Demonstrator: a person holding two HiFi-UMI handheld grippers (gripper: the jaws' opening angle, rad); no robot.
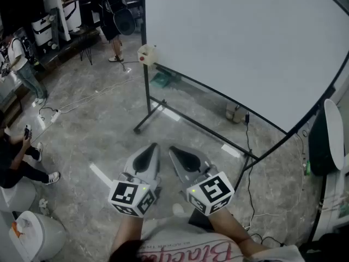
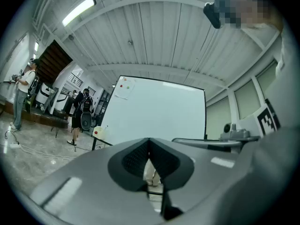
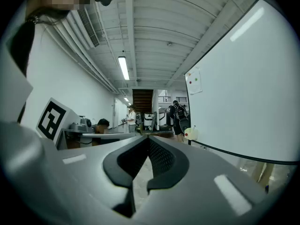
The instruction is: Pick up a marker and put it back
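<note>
No marker is clearly visible in any view. A cream holder box (image 1: pixel 147 54) with a red dot hangs at the left end of the whiteboard (image 1: pixel 245 42); it also shows small in the left gripper view (image 2: pixel 97 131) and in the right gripper view (image 3: pixel 191 134). My left gripper (image 1: pixel 154 145) and right gripper (image 1: pixel 171 148) are held side by side low in front of me, well short of the board, tips pointing toward it. Both are shut with nothing between the jaws, as the left gripper view (image 2: pixel 149 139) and the right gripper view (image 3: pixel 149 137) show.
The whiteboard stands on a black frame (image 1: pixel 146 97) with floor legs. Cables (image 1: pixel 82 101) trail over the grey floor. People (image 1: pixel 19 56) stand and sit at the left. A white bin (image 1: pixel 34 234) is at the lower left, and a white chair (image 1: pixel 334 130) at the right.
</note>
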